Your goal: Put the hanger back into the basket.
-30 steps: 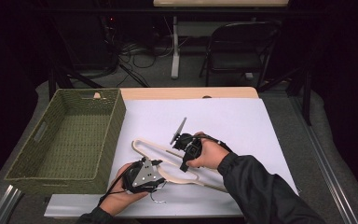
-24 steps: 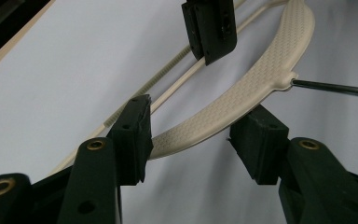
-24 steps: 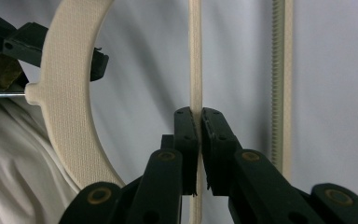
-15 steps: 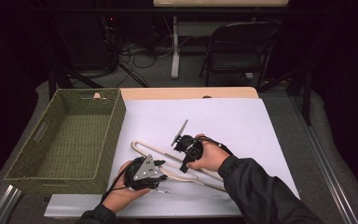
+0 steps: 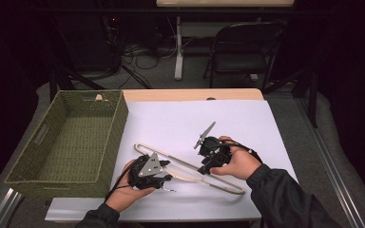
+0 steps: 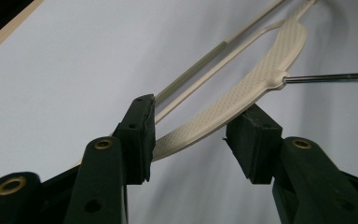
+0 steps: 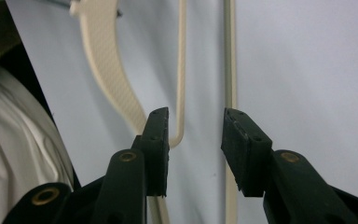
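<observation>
A cream plastic hanger [image 5: 183, 162] with a metal hook lies slantwise on the white sheet [image 5: 180, 118]. My left gripper [image 5: 164, 176] sits at its left half. In the left gripper view [image 6: 196, 116] the jaws have just closed a little, and the pads bear on the hanger [image 6: 261, 79] across its bar and patterned shoulder. My right gripper [image 5: 205, 167] is over the hanger's right half. Its jaws [image 7: 193, 126] have just been opening. They now stand apart astride two thin bars of the hanger [image 7: 107, 70] without pressing them.
A green woven basket [image 5: 116, 128] stands at the left edge of the sheet, close to my left hand. The wooden table edge [image 5: 190, 94] runs along the back. A folding chair [image 5: 242, 47] and cables are on the floor beyond.
The right gripper's jaws have opened off the hanger and that hand has shifted slightly right. The left hand has stayed in place on the hanger.
</observation>
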